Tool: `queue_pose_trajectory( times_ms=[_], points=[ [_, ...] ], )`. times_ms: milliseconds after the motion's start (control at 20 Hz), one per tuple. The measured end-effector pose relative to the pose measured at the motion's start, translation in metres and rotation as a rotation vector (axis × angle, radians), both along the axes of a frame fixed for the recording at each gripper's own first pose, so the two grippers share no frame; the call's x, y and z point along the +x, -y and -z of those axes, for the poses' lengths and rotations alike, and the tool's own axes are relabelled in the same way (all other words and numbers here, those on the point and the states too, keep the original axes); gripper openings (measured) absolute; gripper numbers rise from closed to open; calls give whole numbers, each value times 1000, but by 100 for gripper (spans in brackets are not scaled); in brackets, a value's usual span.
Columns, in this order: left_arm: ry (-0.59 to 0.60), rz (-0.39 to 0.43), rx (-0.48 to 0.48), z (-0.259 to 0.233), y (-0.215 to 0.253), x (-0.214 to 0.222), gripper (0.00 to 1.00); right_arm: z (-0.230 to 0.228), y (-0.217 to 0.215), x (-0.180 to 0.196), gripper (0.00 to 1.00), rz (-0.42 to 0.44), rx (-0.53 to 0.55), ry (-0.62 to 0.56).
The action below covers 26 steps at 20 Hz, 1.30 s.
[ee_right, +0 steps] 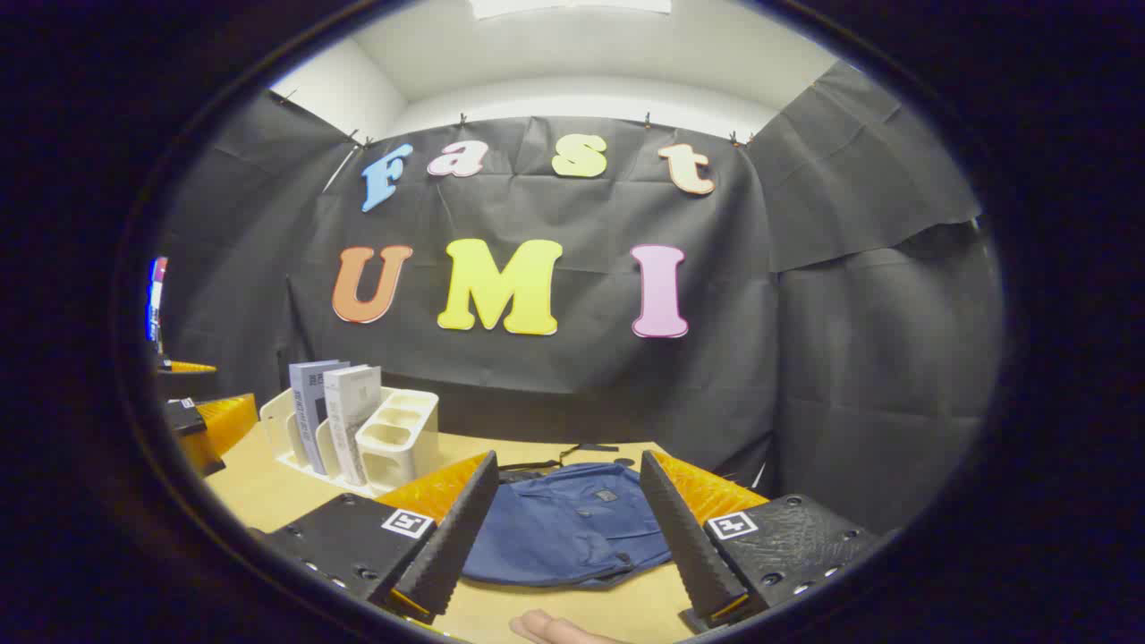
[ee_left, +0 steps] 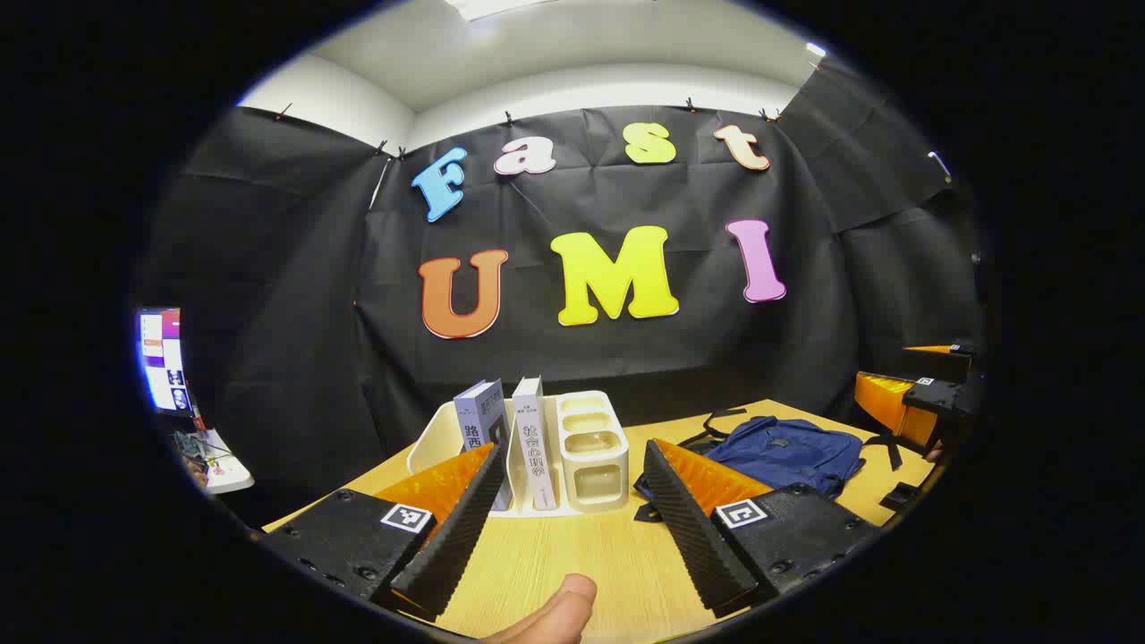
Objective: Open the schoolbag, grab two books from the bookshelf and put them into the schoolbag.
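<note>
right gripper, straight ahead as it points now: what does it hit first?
Most likely the blue schoolbag: it lies flat on the table right between the open right gripper's fingers in the right gripper view. Depth is unclear; if held high, it could pass over the bag.

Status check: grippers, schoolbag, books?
Left gripper open, facing bookshelf. Right gripper open, over schoolbag. Bag flat on table, looks closed. Two books upright in shelf. Nothing in the way.

My left gripper (ee_left: 572, 487): jaws spread wide, empty.
Ahead: two books (ee_left: 510, 438) upright in white bookshelf (ee_left: 595, 447).
Right: blue schoolbag (ee_left: 787, 452) flat on table (ee_left: 581, 555).
</note>
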State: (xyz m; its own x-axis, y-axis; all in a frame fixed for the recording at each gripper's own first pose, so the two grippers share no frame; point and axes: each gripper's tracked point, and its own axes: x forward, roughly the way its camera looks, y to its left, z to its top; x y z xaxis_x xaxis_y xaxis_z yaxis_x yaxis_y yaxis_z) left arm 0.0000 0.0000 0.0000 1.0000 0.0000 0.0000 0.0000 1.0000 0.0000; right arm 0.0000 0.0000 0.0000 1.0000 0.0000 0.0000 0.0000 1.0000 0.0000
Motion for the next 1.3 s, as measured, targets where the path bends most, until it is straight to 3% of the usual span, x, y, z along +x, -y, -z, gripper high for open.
queue_pose_trajectory(
  times_ms=[50, 100, 150, 350, 750, 1300],
  points=[
    [-7, -15, -15, 1, -12, -1, 99, 4, -7, -3, 97, -2, 3, -15],
    [-16, -25, -36, 1, -21, 0, 99, 4, -12, -5, 93, -5, 5, -25],
    [-28, -28, -61, 3, -29, 3, 99, 6, -15, -7, 97, -5, 7, -31],
    [-26, -55, -133, 3, -55, 7, 99, 11, -20, -8, 95, 4, -11, -42],
    [-23, -17, -97, 4, -51, 8, 97, 26, -31, -3, 95, 9, -52, -86],
    [0, -26, -65, -1, -58, 2, 97, 59, -62, 24, 95, -18, -115, -162]
  ],
)
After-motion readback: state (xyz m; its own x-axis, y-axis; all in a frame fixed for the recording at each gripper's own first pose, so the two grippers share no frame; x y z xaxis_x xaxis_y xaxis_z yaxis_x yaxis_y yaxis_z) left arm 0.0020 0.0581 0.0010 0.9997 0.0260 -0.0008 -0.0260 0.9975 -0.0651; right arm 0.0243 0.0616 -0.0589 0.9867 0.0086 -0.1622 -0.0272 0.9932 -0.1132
